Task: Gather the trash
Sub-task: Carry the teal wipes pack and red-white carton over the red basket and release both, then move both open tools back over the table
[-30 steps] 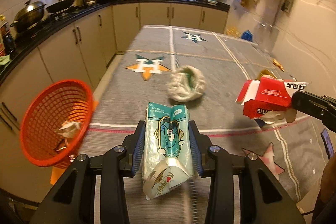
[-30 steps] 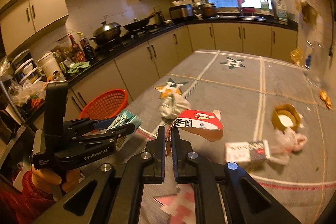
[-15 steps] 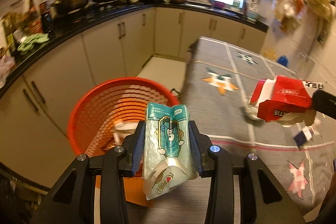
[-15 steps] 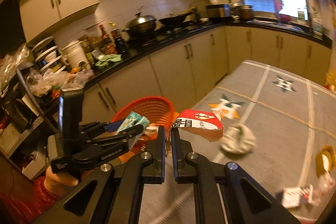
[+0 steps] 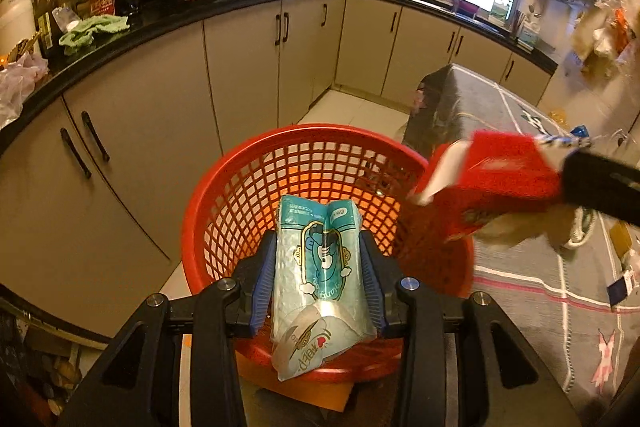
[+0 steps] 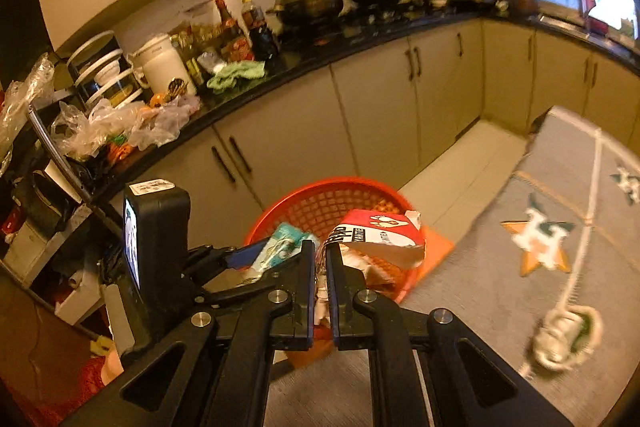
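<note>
Your left gripper (image 5: 320,279) is matte black, its two angular arms branching out like a fork, each with triangular cut-outs near the base. Round silver screws sit at the joints, four across the linkage. Its fingers (image 5: 264,279) carry ribbed blue pads on their inner faces. Your right gripper (image 6: 320,267) has the same black frame and silver screws, with flat black fingers (image 6: 306,275). Seen from the right wrist, the left unit bears a black block with a white label on top and a small lit screen on its side. Below it shows a red sleeve (image 6: 86,375)
</note>
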`<state>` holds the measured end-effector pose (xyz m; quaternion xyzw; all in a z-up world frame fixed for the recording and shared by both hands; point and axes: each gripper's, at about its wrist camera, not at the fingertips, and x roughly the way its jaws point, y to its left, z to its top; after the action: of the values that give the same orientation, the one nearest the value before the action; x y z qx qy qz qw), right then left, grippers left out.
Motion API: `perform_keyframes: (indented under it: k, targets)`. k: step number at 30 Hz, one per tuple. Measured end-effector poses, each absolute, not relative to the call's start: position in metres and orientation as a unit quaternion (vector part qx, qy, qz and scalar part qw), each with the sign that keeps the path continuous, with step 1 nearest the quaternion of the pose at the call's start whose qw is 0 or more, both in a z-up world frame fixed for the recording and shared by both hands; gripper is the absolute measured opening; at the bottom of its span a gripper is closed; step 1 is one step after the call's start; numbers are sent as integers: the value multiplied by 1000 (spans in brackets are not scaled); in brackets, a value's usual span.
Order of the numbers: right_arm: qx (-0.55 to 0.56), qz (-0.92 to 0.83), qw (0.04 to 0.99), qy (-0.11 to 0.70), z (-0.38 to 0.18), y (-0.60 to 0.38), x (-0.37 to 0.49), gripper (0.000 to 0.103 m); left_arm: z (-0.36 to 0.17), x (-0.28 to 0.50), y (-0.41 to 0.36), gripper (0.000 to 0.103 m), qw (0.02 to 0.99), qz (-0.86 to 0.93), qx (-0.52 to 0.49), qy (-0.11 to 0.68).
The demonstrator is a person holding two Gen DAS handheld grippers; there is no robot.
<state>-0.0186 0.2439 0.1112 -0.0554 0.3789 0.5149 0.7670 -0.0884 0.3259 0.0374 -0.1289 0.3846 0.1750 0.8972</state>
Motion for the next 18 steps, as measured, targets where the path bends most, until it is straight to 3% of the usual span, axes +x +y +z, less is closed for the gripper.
perform_keyframes:
  k: [2,5,11,13,14,18]
  targets:
    - [-54,514,762,391,103,251,-12,10,33,-85,330,43,895,177,-130,389]
    - [-53,509,756,409,93,255,-5,27,31,-85,334,46,893,185,-135,389]
    - [-55,503,769,391,104,222,-11,29,34,-86,329,49,893,183,-137,387]
    - [-58,493,780,380,109,211,-15,32,38,-86,321,61,897,180,-129,383]
    - [-56,487,786,376,111,202,-18,38,39,-85,318,65,898,180,-125,382]
    - [-49,460,808,366,114,158,-29,42,48,-87,304,67,902,180,-118,375]
